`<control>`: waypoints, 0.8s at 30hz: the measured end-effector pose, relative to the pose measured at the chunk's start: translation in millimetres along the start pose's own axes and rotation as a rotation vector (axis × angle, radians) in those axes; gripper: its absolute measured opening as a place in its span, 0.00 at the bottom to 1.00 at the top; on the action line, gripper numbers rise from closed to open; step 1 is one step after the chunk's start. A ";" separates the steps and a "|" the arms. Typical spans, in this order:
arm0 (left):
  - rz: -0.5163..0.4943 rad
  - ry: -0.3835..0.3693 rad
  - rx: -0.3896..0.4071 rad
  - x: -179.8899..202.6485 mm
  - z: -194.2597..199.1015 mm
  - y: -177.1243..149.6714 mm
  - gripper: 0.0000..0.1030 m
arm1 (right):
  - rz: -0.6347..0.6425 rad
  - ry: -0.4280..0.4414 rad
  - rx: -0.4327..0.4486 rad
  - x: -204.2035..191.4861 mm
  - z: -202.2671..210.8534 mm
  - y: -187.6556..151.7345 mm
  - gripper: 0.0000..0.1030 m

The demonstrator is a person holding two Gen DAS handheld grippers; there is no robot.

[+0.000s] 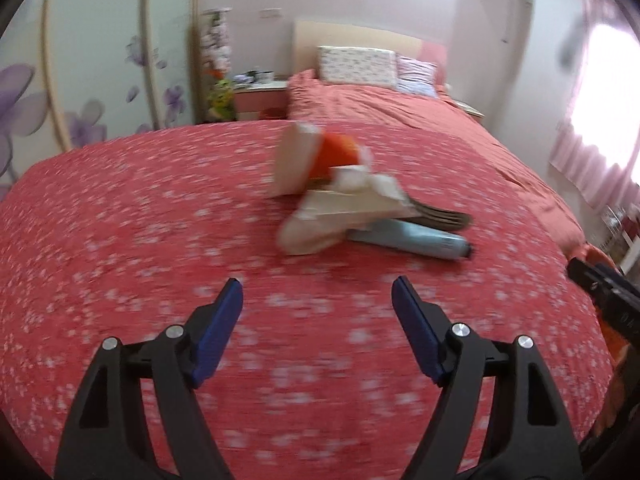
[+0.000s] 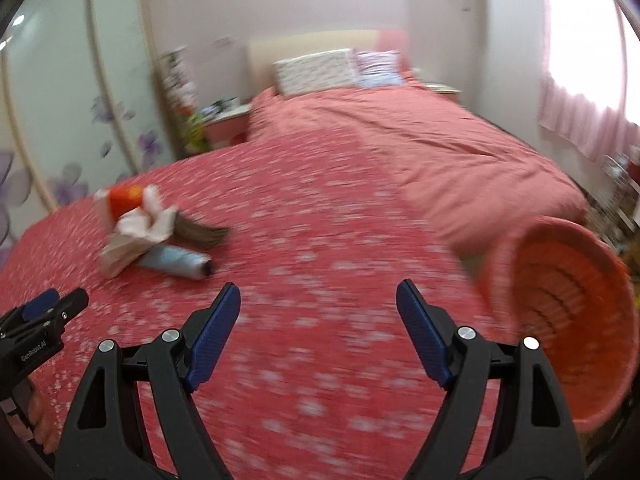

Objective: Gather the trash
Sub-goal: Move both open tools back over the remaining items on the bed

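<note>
Approach to the trash pile on the bed, nothing picked up yet.

Both grippers hang over the bed point(image 1: 120, 240) with jaws spread wide and nothing between them: the left gripper point(image 1: 318, 292) has the trash pile point(image 1: 344, 196) straight ahead of its fingertips, well apart, while the right gripper point(image 2: 318, 296) sees it ahead and off to its left. The pile is a crumpled white paper point(image 1: 320, 220) lying over a pale blue bottle point(image 1: 420, 240), with an orange-and-white carton point(image 1: 312, 160) behind and some dark flat strips beside it; blur hides what those are. An orange basket point(image 2: 560, 320) lies tipped just right of the right gripper. I judge the next move is to bring the left gripper onto one piece, probably the bottle's free end, and close there.
</note>
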State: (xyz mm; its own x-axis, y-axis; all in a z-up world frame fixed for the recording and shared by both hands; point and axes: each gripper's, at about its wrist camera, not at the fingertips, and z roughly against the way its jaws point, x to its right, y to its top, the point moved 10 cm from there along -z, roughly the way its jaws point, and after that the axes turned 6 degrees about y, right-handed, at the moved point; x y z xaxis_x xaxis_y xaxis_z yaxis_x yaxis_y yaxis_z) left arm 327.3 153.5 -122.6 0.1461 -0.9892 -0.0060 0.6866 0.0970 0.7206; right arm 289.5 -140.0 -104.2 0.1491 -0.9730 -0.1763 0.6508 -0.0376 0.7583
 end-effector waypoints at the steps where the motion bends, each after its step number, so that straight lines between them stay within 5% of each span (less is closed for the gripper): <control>1: 0.015 0.007 -0.004 -11.3 -0.8 -0.6 0.73 | 0.017 0.025 -0.014 -14.3 -8.7 -0.2 0.75; 8: 0.077 0.020 -0.015 -52.1 -3.7 -1.5 0.73 | 0.100 0.127 -0.093 -80.6 -57.8 1.7 0.58; 24: 0.101 0.000 -0.029 -72.9 -8.7 -8.0 0.74 | 0.133 0.187 -0.231 -104.7 -78.2 -14.5 0.48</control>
State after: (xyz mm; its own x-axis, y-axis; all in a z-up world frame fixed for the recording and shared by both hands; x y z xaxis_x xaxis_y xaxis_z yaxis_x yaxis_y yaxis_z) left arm 317.4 225.8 -134.0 0.2156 -0.9742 0.0662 0.6883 0.1997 0.6974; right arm 322.7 -19.8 -145.8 0.3642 -0.9065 -0.2136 0.7649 0.1602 0.6239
